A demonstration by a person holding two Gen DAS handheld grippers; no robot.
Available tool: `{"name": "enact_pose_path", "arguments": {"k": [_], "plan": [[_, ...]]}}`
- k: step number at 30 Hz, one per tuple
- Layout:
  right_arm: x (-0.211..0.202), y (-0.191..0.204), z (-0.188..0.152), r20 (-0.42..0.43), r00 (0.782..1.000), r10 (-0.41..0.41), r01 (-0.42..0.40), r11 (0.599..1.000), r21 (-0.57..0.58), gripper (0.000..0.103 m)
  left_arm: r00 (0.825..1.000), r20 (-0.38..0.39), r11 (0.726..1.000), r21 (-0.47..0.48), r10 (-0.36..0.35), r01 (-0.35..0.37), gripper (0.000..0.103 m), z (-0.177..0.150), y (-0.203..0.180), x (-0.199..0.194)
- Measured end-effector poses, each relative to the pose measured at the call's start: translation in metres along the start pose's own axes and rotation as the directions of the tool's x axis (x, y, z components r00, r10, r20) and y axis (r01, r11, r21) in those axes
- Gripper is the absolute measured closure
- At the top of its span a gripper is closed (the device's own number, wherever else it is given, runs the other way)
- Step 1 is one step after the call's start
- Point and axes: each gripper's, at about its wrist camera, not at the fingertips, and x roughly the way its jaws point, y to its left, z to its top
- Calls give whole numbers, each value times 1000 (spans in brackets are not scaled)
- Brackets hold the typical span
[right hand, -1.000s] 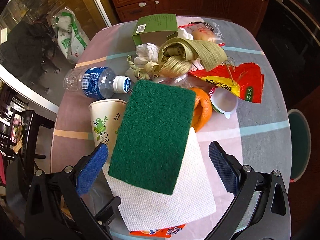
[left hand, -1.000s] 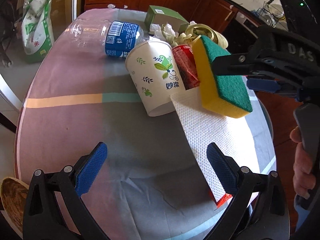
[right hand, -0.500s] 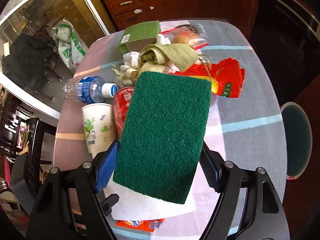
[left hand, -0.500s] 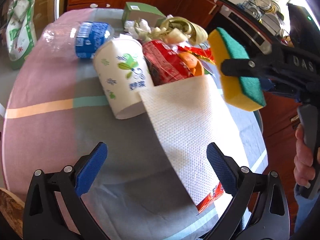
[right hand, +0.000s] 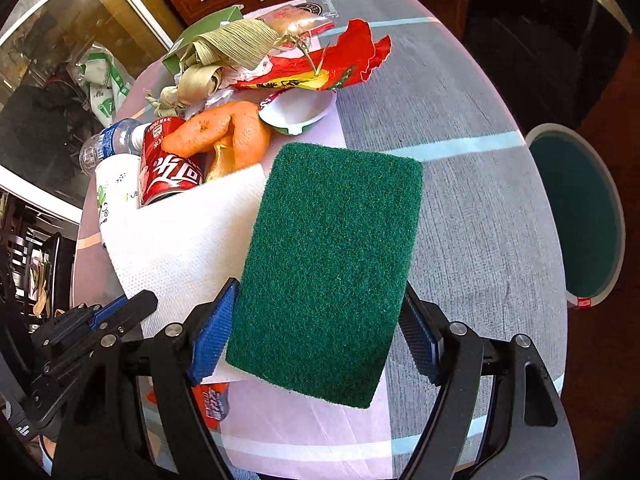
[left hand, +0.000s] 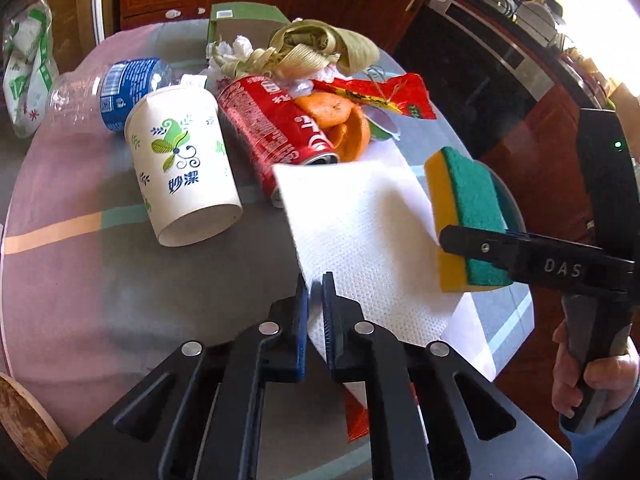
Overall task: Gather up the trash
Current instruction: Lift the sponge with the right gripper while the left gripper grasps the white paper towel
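Left gripper (left hand: 315, 284) low over the table, pinched tight on the paper (left hand: 360, 224). Right gripper (right hand: 316, 320) squeezing the sponge (right hand: 332, 264), held by a hand (left hand: 592, 372).

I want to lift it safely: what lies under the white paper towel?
Under the white paper towel, an orange-red printed wrapper pokes out at its near edge. The rest is covered.

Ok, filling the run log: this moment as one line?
left gripper: shut on paper towel | right gripper: shut on sponge, held above table | cup, can, peel: untouched
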Motion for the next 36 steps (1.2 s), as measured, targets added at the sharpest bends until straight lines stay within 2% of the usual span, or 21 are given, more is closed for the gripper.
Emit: {"name": "enact_pose_path", "arguments": {"k": [3, 8, 11, 13, 16, 17, 18, 20, 22, 23, 24, 26, 29, 32, 34, 35, 36], "plan": [[-2, -8, -5, 9, 1000, 29, -29, 999, 16, 30, 999, 32, 998, 53, 21, -23, 101, 2, -21, -14], [-6, -24, -10, 28, 997, 70, -72, 996, 44, 30, 1000, 19, 993, 116, 14, -16, 101, 10, -49, -18], [-9, -38, -13, 44, 995, 87, -90, 993, 71, 30, 998, -22, 986, 157, 52, -48, 100, 10, -61, 1], [-11, -49, -15, 50, 994, 94, -98, 991, 88, 30, 996, -79, 988, 151, 51, -39, 99, 6, -60, 18], [-11, -63, -20, 51, 993, 103, -108, 989, 105, 30, 989, -99, 984, 156, 109, -92, 95, 5, -60, 36], [-11, -66, -22, 49, 993, 107, -112, 988, 108, 30, 987, -111, 984, 152, 114, -96, 91, 6, -60, 41], [-11, -72, -24, 47, 993, 113, -117, 987, 112, 30, 986, -120, 984, 151, 115, -96, 78, 7, -60, 44], [-11, -79, -24, 46, 991, 125, -130, 983, 127, 30, 984, -119, 981, 160, 130, -111, 64, 9, -65, 47], [-13, -89, -25, 59, 989, 135, -142, 979, 143, 30, 985, -114, 977, 184, 132, -110, 60, 11, -74, 49], [-15, -93, -24, 68, 989, 135, -144, 979, 148, 30, 985, -114, 974, 200, 131, -107, 51, 12, -80, 50], [-18, -98, -23, 77, 988, 134, -144, 978, 152, 30, 984, -118, 971, 215, 132, -105, 38, 13, -85, 52], [-23, -105, -22, 93, 987, 129, -142, 977, 159, 30, 980, -119, 960, 249, 158, -125, 27, 16, -94, 59], [-32, -117, -22, 117, 986, 121, -140, 976, 165, 30, 963, -154, 947, 270, 221, -174, 18, 19, -100, 77], [-38, -129, -21, 135, 984, 115, -137, 976, 172, 30, 956, -190, 949, 263, 225, -171, 16, 21, -103, 90], [-39, -135, -20, 139, 984, 114, -138, 974, 178, 30, 966, -159, 951, 267, 203, -155, 16, 19, -108, 91], [-39, -138, -19, 139, 984, 115, -140, 974, 180, 30, 968, -148, 952, 263, 201, -157, 20, 18, -110, 91], [-38, -140, -19, 139, 983, 117, -142, 973, 183, 30, 970, -127, 949, 264, 209, -170, 36, 17, -113, 89]]}}
